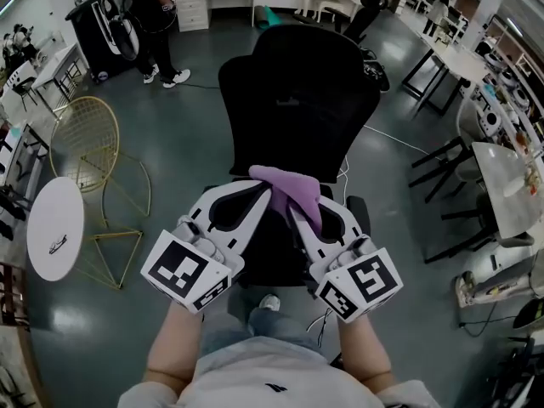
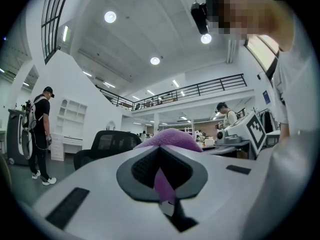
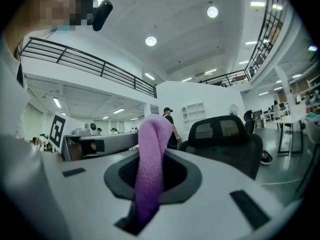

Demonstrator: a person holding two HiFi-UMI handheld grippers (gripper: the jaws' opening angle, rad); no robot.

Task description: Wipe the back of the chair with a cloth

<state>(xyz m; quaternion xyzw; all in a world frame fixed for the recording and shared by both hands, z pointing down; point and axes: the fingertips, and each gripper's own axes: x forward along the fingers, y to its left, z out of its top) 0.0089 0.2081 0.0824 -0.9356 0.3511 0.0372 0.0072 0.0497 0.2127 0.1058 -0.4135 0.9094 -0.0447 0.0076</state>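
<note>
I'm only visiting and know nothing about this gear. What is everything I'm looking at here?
office chair: one, black, centre, ahead of the person.
cloth: one, purple, held between both grippers in front of the chair.
wire chair: one, gold, left.
round table: one, white, far left.
bystander: one, black clothes, top left.
desks: several, white tops, right side.
left gripper: one, white, shut on the cloth.
right gripper: one, white, shut on the cloth.

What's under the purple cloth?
The black office chair: the purple cloth, pinched by the left gripper and right gripper, is held over its lower backrest. The surface directly beneath, and any contact, is covered.
</note>
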